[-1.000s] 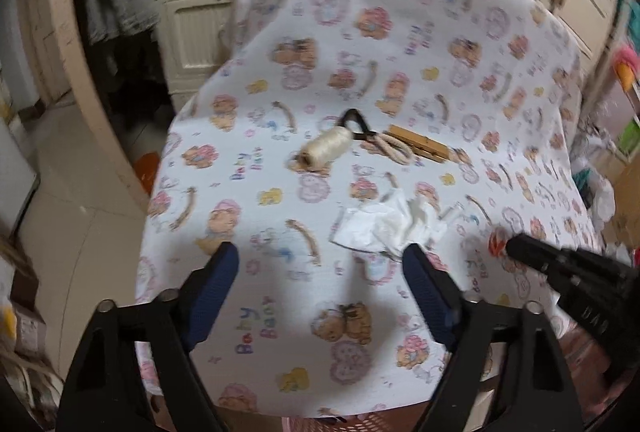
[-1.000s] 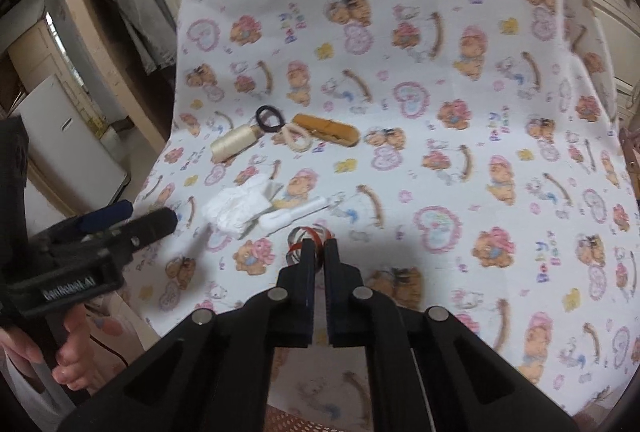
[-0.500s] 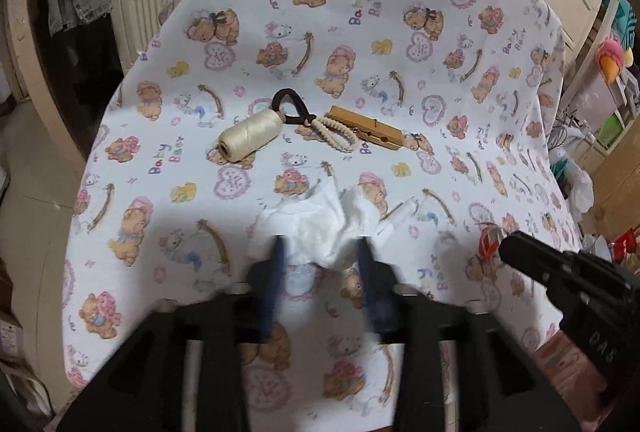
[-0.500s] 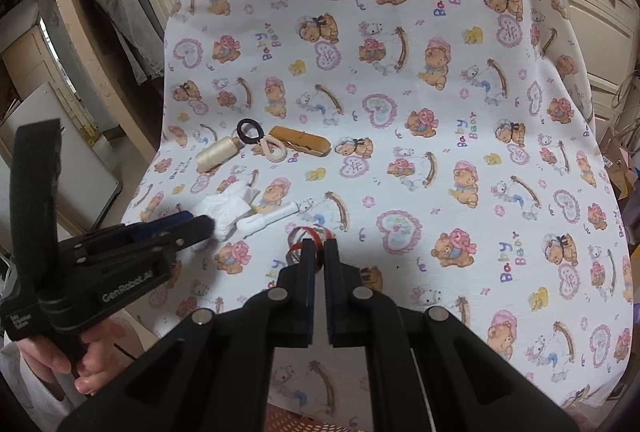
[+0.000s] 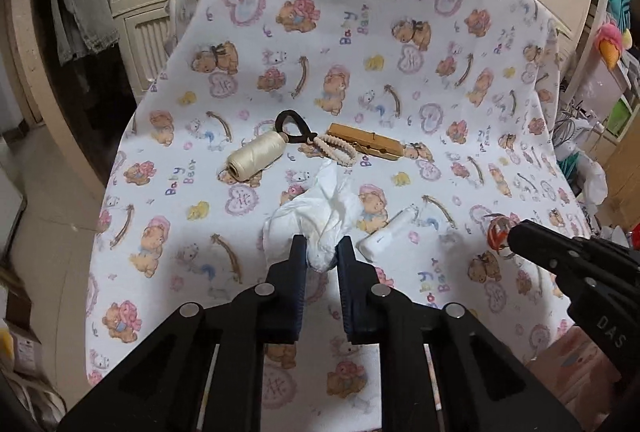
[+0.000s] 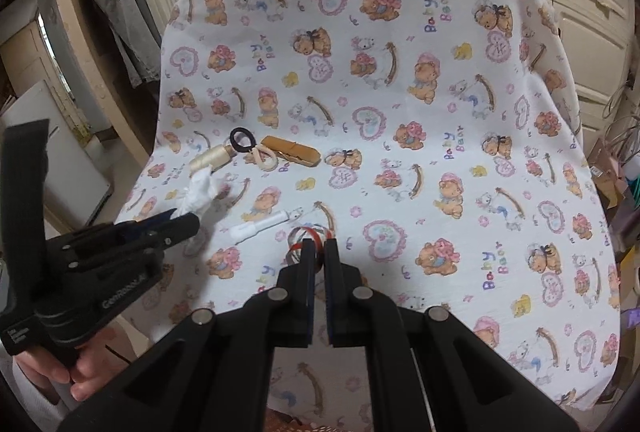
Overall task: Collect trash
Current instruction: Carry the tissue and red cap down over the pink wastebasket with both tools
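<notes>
A crumpled white tissue [image 5: 320,216] lies on the bear-print cloth [image 5: 400,32]. My left gripper [image 5: 322,252] is shut on its near end, and the tissue lifts off the cloth in the right wrist view [image 6: 200,192]. My right gripper [image 6: 319,252] is shut on a red, white and dark crumpled wrapper [image 6: 308,234], also seen in the left wrist view [image 5: 496,232]. A small white tube [image 5: 386,234] lies between the tissue and the wrapper.
A cream thread spool [image 5: 256,154], a black hair tie [image 5: 292,126], a beaded band [image 5: 336,150] and a wooden clothespin [image 5: 366,146] lie behind the tissue. Cupboards [image 6: 580,12] stand behind; clutter [image 5: 592,160] lies right. The cloth edge drops off at left.
My left gripper moved forward over the tissue and closed on it, and the tissue has risen. My right gripper stayed shut on the wrapper.
</notes>
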The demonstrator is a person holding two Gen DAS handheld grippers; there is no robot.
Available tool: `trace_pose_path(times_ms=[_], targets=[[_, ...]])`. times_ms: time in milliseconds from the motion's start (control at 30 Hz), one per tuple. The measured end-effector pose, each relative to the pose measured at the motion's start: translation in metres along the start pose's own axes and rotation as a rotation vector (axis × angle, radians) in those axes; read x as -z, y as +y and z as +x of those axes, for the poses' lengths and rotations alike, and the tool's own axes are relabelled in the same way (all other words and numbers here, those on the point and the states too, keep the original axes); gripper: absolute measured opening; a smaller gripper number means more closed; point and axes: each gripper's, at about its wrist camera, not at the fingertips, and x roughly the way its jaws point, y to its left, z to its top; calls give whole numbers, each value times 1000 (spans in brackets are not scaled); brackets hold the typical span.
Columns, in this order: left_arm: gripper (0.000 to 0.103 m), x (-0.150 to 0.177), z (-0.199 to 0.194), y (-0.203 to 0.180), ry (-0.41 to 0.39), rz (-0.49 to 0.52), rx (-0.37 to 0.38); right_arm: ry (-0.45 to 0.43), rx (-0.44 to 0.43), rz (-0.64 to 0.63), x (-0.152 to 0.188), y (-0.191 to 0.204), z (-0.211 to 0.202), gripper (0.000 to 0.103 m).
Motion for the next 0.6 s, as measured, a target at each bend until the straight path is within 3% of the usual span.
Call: trace_pose_path(times_ms=[100, 333, 500, 600], targets=[[14, 1, -5, 7, 10, -28, 29, -7, 0, -6, 0, 2, -2, 4], [14, 9, -15, 11, 29, -15, -19, -8, -3, -21, 4, 8, -4, 4], [15, 13, -26, 12, 37, -28, 32, -8, -24, -19, 6, 13, -8, 4], [17, 20, -34, 11, 25, -17, -67, 0, -47, -21, 10, 17, -13, 4]])
